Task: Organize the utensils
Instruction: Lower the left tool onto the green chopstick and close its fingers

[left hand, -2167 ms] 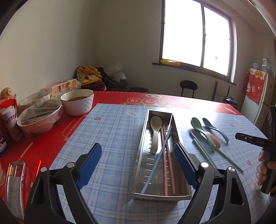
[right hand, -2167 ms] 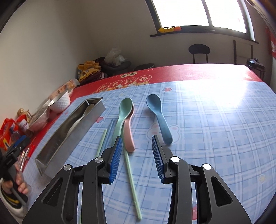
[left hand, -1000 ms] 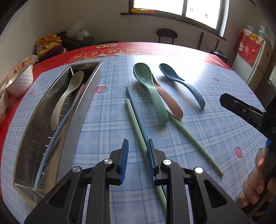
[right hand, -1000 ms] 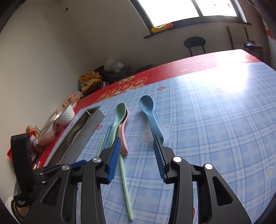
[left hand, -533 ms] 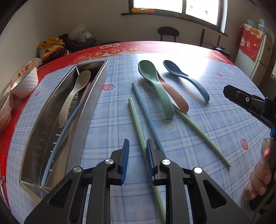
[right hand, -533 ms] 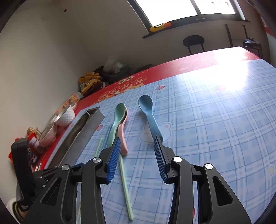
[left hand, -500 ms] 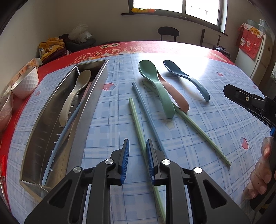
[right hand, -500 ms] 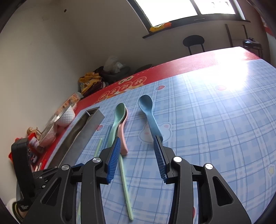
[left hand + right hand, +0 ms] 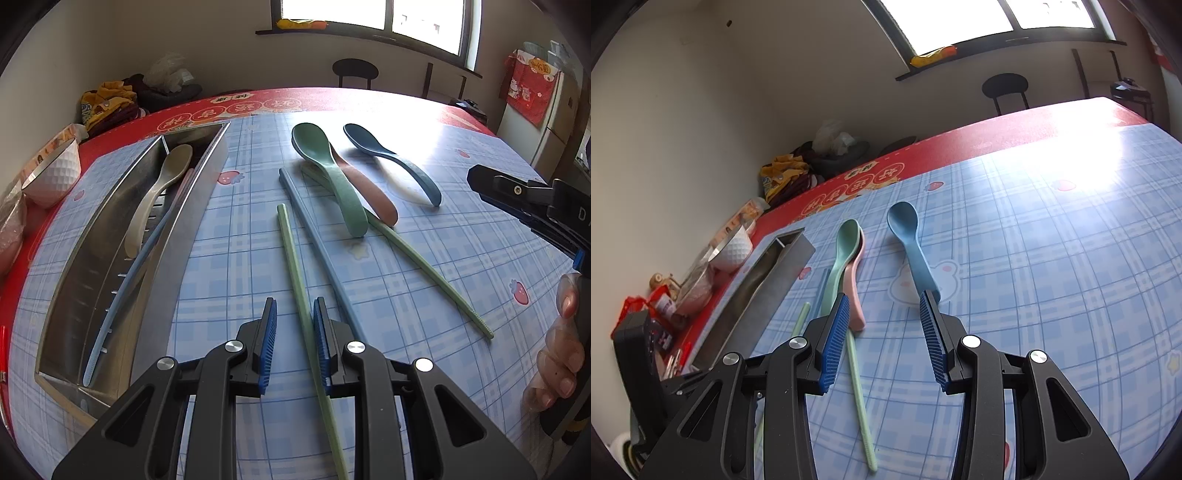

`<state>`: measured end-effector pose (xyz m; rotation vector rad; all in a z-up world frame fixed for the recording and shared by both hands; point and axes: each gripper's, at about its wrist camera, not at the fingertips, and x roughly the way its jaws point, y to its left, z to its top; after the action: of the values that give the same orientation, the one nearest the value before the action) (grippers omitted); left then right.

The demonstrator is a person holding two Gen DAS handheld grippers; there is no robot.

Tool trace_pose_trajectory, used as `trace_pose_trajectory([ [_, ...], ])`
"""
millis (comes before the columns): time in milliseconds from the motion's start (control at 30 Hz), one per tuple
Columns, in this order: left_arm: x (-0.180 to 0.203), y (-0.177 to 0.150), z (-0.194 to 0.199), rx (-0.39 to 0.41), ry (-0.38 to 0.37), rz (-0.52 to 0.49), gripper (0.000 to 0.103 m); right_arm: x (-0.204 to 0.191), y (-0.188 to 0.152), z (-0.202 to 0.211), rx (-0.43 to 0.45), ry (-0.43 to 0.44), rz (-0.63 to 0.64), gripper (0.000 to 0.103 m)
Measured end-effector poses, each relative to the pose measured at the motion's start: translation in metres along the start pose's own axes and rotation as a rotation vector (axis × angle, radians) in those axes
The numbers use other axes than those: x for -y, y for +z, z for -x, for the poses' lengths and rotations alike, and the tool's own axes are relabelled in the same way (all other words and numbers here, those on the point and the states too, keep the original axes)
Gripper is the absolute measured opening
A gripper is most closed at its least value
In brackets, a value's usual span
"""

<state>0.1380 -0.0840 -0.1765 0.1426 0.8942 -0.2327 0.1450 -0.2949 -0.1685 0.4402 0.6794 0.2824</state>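
The left claw (image 9: 294, 330), which stood wide over the steel tray (image 9: 207, 177) two seconds ago, now straddles a green chopstick (image 9: 291, 258) on the desk (image 9: 424, 280), narrowed but not yet pinching. The right claw (image 9: 882, 325) hangs open above the spoons.

Left hand-held gripper (image 9: 294, 336) narrowly parted, pointing steeply down; right hand-held gripper (image 9: 882, 332) wider.
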Motion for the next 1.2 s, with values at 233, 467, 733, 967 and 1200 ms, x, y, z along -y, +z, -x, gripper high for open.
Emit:
trace_pose_trajectory([
  [233, -0.003, -0.002, 0.001, 0.012, -0.021, 0.014, 0.02, 0.0, -0.001, 0.0, -0.003, 0.001, -0.004, 0.039],
  [467, -0.003, -0.003, 0.001, 0.021, -0.021, 0.02, 0.02, 0.0, -0.001, -0.001, -0.001, 0.001, -0.006, 0.039],
  [733, 0.001, -0.004, 0.002, 0.025, -0.026, -0.001, 0.011, 0.004, -0.002, 0.0, -0.004, 0.005, -0.034, 0.039],
  [967, -0.005, -0.004, 0.003, 0.034, -0.036, 0.031, 0.006, 0.0, -0.003, -0.001, -0.006, 0.006, -0.017, 0.039],
  [1200, -0.012, -0.005, 0.015, 0.096, -0.034, 0.066, 0.006, -0.002, -0.004, -0.004, -0.005, 0.011, -0.009, 0.039],
])
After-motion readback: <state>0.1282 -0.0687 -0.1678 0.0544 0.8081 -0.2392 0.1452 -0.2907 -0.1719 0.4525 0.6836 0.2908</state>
